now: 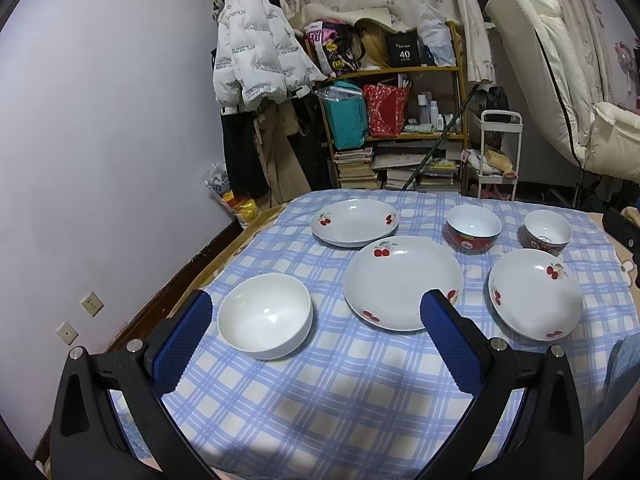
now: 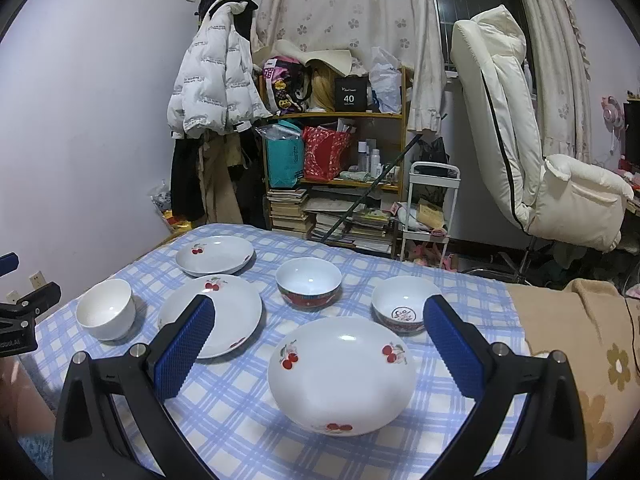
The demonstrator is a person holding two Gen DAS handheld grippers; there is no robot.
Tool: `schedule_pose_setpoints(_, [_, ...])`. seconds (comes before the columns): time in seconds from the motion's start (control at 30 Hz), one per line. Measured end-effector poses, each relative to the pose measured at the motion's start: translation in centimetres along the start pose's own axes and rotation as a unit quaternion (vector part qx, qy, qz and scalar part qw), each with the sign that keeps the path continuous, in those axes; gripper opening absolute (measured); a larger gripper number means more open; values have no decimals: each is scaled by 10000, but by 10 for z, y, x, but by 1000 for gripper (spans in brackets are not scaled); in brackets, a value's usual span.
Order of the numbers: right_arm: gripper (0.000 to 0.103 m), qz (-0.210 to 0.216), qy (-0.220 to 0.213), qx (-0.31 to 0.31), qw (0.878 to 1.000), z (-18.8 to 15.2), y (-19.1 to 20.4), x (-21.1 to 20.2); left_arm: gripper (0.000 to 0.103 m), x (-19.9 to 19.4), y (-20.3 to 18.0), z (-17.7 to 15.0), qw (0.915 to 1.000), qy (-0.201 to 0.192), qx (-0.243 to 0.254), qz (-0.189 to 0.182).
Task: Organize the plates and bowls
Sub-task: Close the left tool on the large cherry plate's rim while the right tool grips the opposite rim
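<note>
Three white cherry-print plates lie on the blue checked tablecloth: a far one [image 1: 355, 222] [image 2: 215, 255], a middle one [image 1: 402, 281] [image 2: 224, 312] and a near right one [image 1: 535, 293] [image 2: 341, 372]. A plain white bowl [image 1: 265, 315] [image 2: 106, 309] stands at the left. Two red-sided bowls [image 1: 474, 229] [image 1: 547, 232] stand at the back right, also in the right wrist view [image 2: 309, 283] [image 2: 404, 308]. My left gripper [image 1: 316, 308] is open and empty above the cloth, near the white bowl. My right gripper [image 2: 319, 312] is open and empty above the near right plate.
The table [image 2: 248, 420] fills the foreground; its left edge runs along a wall. Behind it stand a cluttered wooden shelf [image 1: 400, 120], hanging coats [image 1: 252, 52], a small white cart [image 2: 432, 216] and a white padded chair [image 2: 520, 152]. A beige floral blanket [image 2: 580, 340] lies at the right.
</note>
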State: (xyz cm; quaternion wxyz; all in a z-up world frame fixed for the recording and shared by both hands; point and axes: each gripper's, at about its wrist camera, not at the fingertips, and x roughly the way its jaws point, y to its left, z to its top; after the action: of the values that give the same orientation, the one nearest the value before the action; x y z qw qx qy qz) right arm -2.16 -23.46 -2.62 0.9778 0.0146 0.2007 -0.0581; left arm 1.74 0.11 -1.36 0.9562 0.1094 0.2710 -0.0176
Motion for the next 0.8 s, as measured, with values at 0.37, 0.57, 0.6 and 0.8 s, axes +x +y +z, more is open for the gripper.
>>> schedule_pose_setpoints(0.37, [103, 54, 453, -108, 9989, 31, 7, 41, 102, 41, 10, 44, 9979, 616, -42, -200])
schedule_pose_setpoints(0.57, [103, 321, 799, 125, 9962, 52, 3, 80, 102, 76, 9, 70, 9949, 940, 2, -376])
schedule_pose_setpoints(0.6, [103, 370, 831, 99, 9958, 54, 6, 85, 102, 84, 9, 74, 9938, 1025, -16, -436])
schedule_pose_setpoints(0.8, [103, 490, 1015, -145, 9935, 63, 27, 115, 102, 121, 14, 97, 9896, 1301, -432, -446])
